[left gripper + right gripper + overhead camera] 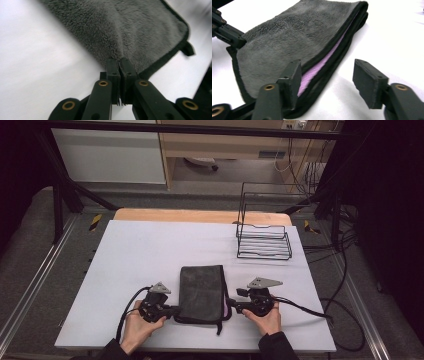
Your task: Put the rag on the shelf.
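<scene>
A folded dark grey towel (pixel 202 290) lies on the white table (pixel 150 250) near the front edge. Its pile is plain in the left gripper view (pixel 125 30). In the right gripper view the towel (pixel 287 45) shows a pink inner layer (pixel 317 70) along its open side. My left gripper (pixel 175 310) is at the towel's left front edge, its jaws (pixel 120 67) shut on a puckered bit of fabric. My right gripper (pixel 232 306) stands open at the towel's right edge (pixel 327 72), one jaw by the black hem, the other over bare table.
A black wire rack (pixel 264 242) stands at the back right of the table. A short black loop (pixel 218 327) hangs from the towel's front right corner. Cables trail off the table's right side, and a hand holds each gripper at the front edge.
</scene>
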The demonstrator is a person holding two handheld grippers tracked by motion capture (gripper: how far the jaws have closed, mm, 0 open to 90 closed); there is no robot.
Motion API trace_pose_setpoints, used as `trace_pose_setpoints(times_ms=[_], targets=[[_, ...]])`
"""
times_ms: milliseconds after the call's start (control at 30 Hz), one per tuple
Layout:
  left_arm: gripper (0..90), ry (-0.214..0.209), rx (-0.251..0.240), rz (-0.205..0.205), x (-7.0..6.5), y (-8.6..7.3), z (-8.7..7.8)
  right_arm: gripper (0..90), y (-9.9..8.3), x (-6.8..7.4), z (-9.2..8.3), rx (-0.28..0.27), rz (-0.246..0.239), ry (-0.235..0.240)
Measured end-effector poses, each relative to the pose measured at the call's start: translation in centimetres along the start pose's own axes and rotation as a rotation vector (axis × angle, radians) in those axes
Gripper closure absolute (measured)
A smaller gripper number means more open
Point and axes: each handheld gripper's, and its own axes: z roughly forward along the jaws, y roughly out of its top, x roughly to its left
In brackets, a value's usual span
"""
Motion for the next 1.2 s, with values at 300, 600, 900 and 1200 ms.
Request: trace_pose_setpoints(times_ms=[300, 600, 900, 1200], targets=[[67.0, 0.047, -0.031, 0.089, -0.1, -0.4, -0.1, 18.7, -0.1, -0.1, 0.5, -0.004, -0.026, 0.004], [29.3, 0.092, -0.104, 0.103, 1.2, 1.1, -1.0, 8.0, 0.1, -0.3, 0.3, 0.002, -0.032, 0.020], [16.2, 0.129, -0.187, 0.080, 2.8, 3.4, -1.5, 3.8, 0.3, -0.4, 0.1, -0.004, -0.016, 0.019], [13.5, 0.162, -0.199, 0.082, 3.6, 5.4, -0.8, 3.0, 0.2, -0.3, 0.1, 0.002, -0.024, 0.015]])
